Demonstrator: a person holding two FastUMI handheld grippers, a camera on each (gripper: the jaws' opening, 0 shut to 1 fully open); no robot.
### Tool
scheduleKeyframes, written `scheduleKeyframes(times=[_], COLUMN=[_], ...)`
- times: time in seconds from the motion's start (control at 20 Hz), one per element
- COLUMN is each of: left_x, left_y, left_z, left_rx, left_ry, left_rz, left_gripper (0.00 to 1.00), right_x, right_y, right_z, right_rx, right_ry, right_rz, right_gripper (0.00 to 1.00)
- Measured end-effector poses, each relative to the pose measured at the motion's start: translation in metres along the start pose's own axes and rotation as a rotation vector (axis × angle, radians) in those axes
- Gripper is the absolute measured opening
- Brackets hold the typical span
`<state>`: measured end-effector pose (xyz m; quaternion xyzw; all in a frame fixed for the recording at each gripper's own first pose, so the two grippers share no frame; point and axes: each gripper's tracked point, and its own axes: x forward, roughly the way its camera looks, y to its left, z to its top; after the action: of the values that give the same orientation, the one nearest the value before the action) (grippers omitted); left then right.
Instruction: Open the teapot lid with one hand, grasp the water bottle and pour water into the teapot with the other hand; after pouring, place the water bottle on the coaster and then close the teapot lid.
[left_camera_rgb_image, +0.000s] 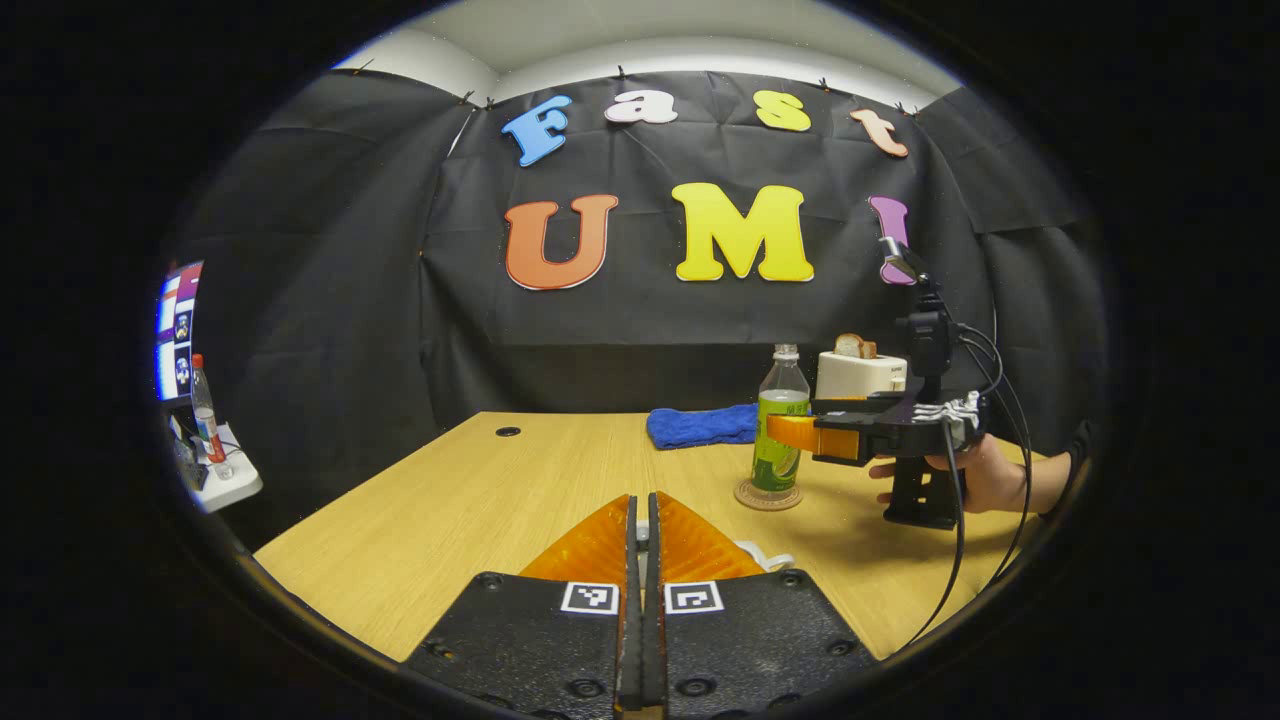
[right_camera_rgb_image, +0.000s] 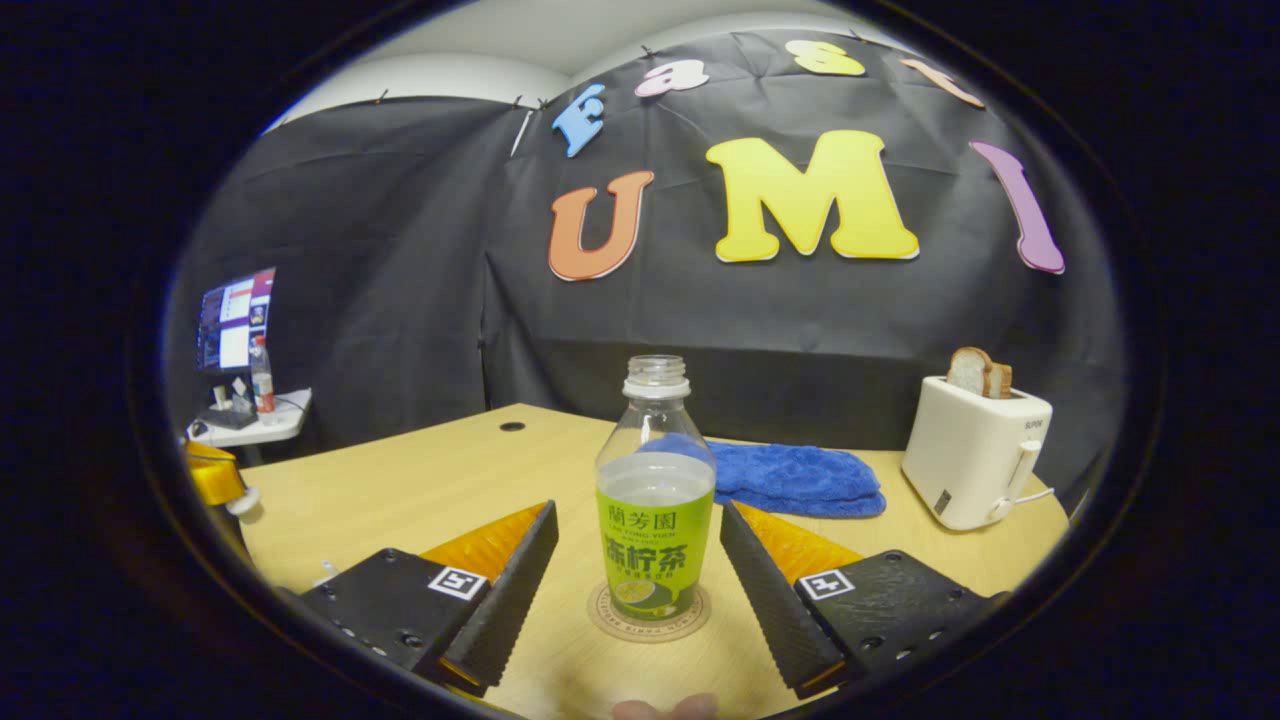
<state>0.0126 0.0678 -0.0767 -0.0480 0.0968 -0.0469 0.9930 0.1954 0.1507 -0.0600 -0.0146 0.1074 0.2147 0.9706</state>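
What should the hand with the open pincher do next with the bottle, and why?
Probably pull the right gripper straight back. Its fingers stand open on either side of the water bottle without touching it, and the bottle stands upright on the coaster, so that step looks done.

We are in a recording booth set up like a lab, dressed with household props. Black cloth (right_camera_rgb_image: 400, 260) hangs as walls around a light wooden table (right_camera_rgb_image: 420, 480) with a cable hole. On the table stand a white toaster (right_camera_rgb_image: 975, 460) holding bread and a folded blue towel (right_camera_rgb_image: 800, 480). Off to one side, a small white stand (left_camera_rgb_image: 225, 480) carries a lit monitor (right_camera_rgb_image: 235, 320) and a bottle (left_camera_rgb_image: 205, 410).
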Motion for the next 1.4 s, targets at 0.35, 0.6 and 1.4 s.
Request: scheduleKeyframes(times=[0.35, 0.6, 1.4], left_x=[0.031, 0.044, 0.045], left_y=[-0.039, -0.047, -0.045], left_z=[-0.017, -0.035, -0.051], left_rx=[-0.033, -0.036, -0.010], left_ry=[0.012, 0.048, 0.074], left_rz=[-0.061, -0.071, -0.018], left_gripper=[0.03, 0.03, 0.04], right_x=[-0.083, -0.121, -0.135], right_y=[-0.038, -0.040, -0.039], right_z=[-0.001, 0.004, 0.004], right_rx=[-0.013, -0.069, -0.096], right_ry=[-0.043, -0.101, -0.138], right_rz=[-0.137, -0.175, -0.171], right_gripper=[0.95, 0.96, 0.94])
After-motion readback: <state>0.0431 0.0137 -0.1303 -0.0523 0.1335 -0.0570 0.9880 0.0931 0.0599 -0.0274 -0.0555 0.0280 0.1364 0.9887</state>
